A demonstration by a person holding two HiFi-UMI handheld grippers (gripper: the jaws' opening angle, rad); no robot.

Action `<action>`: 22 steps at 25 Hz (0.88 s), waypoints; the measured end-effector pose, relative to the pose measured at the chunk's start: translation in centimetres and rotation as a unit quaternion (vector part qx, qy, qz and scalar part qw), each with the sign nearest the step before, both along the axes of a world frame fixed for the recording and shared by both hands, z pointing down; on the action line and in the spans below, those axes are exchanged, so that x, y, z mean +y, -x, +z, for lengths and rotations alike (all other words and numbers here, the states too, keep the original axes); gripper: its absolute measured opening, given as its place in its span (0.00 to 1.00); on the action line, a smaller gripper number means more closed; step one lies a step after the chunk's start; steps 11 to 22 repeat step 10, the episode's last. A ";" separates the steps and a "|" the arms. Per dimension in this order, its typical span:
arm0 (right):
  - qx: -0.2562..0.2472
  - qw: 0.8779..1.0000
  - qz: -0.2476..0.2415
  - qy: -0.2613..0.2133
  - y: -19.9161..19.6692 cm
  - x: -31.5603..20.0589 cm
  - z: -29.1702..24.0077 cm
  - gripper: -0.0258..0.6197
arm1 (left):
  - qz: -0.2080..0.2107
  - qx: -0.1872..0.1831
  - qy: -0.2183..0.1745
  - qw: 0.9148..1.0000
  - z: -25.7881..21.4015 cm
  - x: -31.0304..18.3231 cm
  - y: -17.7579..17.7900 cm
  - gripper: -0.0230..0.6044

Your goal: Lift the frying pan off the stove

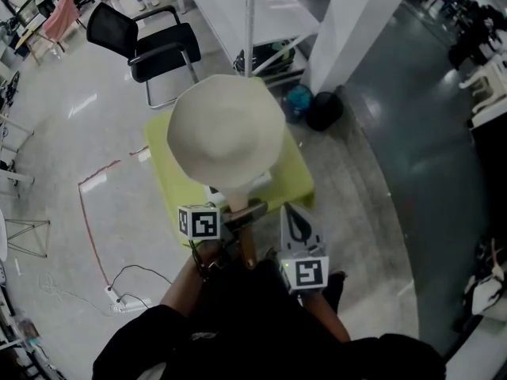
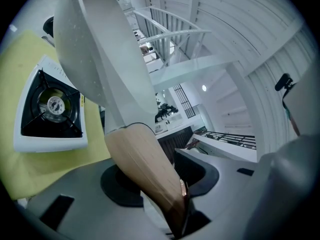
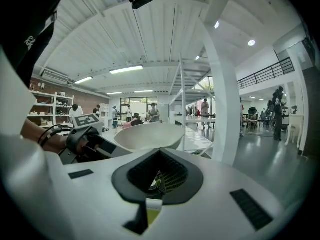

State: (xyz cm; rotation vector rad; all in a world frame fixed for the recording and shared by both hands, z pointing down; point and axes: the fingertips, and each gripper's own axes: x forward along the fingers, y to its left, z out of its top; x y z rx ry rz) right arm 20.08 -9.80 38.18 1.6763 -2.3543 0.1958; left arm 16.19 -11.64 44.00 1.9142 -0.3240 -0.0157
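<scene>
A cream-white frying pan (image 1: 226,129) hangs in the air above the yellow-green table (image 1: 170,180), and it covers most of that table in the head view. My left gripper (image 1: 238,212) is shut on its wooden handle (image 1: 242,222). In the left gripper view the handle (image 2: 145,169) runs between the jaws of the left gripper (image 2: 160,176), and the tilted pan (image 2: 100,49) rises away from them. The white gas stove (image 2: 50,106) sits below on the table (image 2: 15,59), apart from the pan. My right gripper (image 1: 299,226) is beside the left one, shut and holding nothing. It looks at the pan (image 3: 150,136).
A black chair (image 1: 150,42) stands behind the table. A white shelving frame (image 1: 253,22) and a white pillar (image 1: 356,22) are at the back. A black round object (image 1: 325,109) lies on the floor by the pillar. A cable and power strip (image 1: 119,295) lie at the left.
</scene>
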 end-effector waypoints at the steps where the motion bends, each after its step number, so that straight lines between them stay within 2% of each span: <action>1: 0.000 1.000 0.000 0.001 0.0 0.1 0.0 0.06 | 0.000 0.000 0.002 1.000 0.2 0.1 0.0 0.39; 4: 0.001 1.000 0.000 0.003 0.0 0.2 0.0 0.06 | 0.000 0.001 0.009 1.000 0.7 0.3 0.1 0.39; 10: 0.001 1.000 0.001 0.012 0.6 0.4 0.0 0.06 | 0.008 -0.001 -0.003 1.000 -0.1 0.3 0.0 0.39; 22: 0.001 1.000 0.001 0.012 0.6 0.4 0.0 0.06 | 0.008 -0.001 -0.003 1.000 -0.1 0.3 0.0 0.39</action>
